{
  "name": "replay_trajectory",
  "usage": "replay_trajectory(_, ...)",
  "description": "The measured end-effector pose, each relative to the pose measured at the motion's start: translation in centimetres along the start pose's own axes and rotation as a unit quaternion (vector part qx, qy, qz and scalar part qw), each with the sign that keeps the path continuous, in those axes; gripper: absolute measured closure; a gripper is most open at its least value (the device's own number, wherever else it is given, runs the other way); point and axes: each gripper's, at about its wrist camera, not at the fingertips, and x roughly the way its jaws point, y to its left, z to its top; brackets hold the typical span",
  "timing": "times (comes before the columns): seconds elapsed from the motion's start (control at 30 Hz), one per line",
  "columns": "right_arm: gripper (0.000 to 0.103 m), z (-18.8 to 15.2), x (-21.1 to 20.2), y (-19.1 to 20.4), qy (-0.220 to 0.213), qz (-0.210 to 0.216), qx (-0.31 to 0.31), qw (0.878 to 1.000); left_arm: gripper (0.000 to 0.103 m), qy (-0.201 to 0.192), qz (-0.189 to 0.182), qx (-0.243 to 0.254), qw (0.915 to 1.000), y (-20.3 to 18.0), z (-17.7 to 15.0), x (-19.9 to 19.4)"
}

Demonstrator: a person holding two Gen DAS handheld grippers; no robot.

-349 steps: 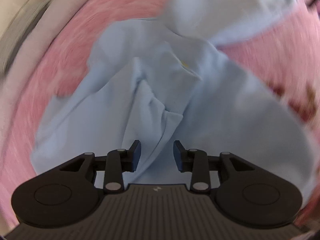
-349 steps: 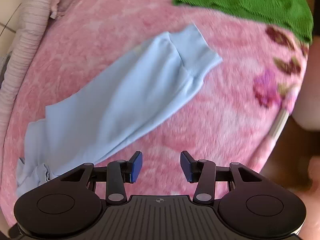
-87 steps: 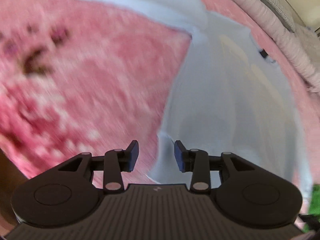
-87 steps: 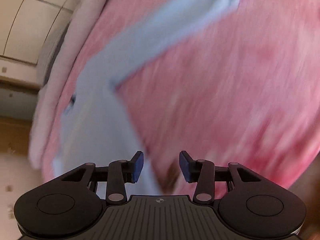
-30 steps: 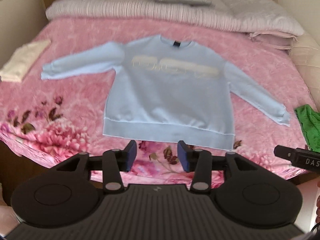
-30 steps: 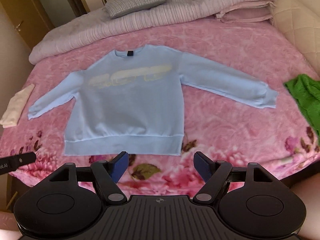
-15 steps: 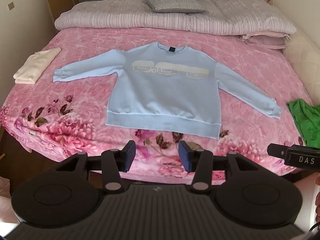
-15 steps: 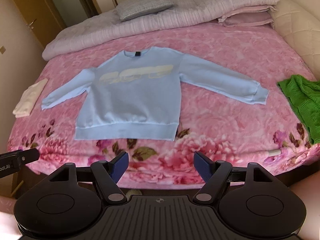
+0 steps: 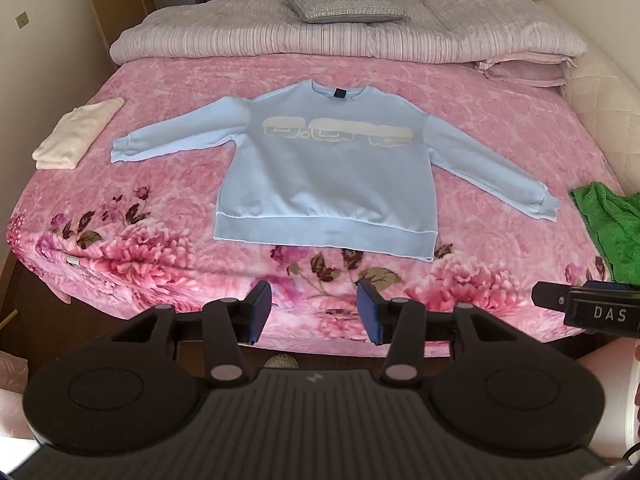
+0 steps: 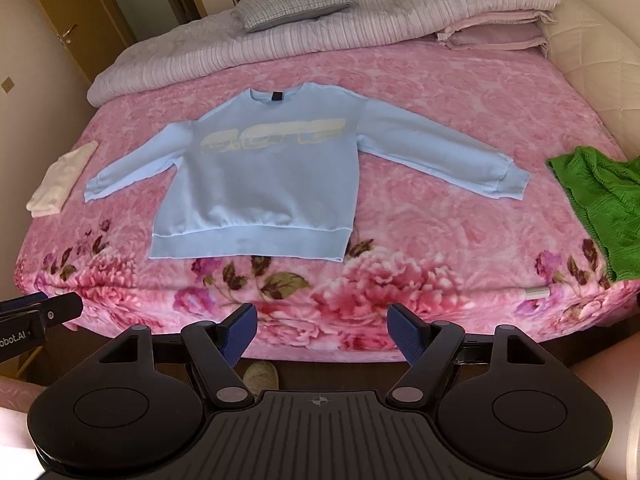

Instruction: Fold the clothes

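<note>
A light blue sweatshirt (image 9: 328,176) with a pale printed logo lies flat and face up on the pink floral bed (image 9: 168,248), both sleeves spread out to the sides. It also shows in the right wrist view (image 10: 260,184). My left gripper (image 9: 314,312) is open and empty, held back off the foot of the bed, well short of the hem. My right gripper (image 10: 322,334) is open wider and empty, also back off the bed's foot edge. The tip of the right gripper (image 9: 588,308) shows at the right of the left wrist view.
A green knit garment (image 10: 600,208) lies at the bed's right edge. A folded cream garment (image 9: 76,132) lies at the left edge. Rolled bedding and a grey pillow (image 9: 340,2) sit at the head. A slipper (image 10: 260,376) is on the floor below.
Both grippers have pulled back and up from the bed, so the whole sweatshirt lies spread out in view. Earlier they were close over the fabric. Both stay open.
</note>
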Motion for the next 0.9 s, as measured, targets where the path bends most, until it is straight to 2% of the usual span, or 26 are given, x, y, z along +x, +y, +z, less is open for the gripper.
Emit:
replay_trajectory(0.5, 0.028, 0.6, -1.2, 0.9, -0.015, -0.004, -0.013, 1.000, 0.060, -0.004, 0.003, -0.007, 1.0000, 0.8, -0.2, -0.5)
replay_trajectory(0.9, 0.028, 1.9, -0.2, 0.3, -0.013, -0.001, -0.013, 1.000, 0.059, 0.004, 0.011, -0.024, 0.9996, 0.7, 0.1, 0.9)
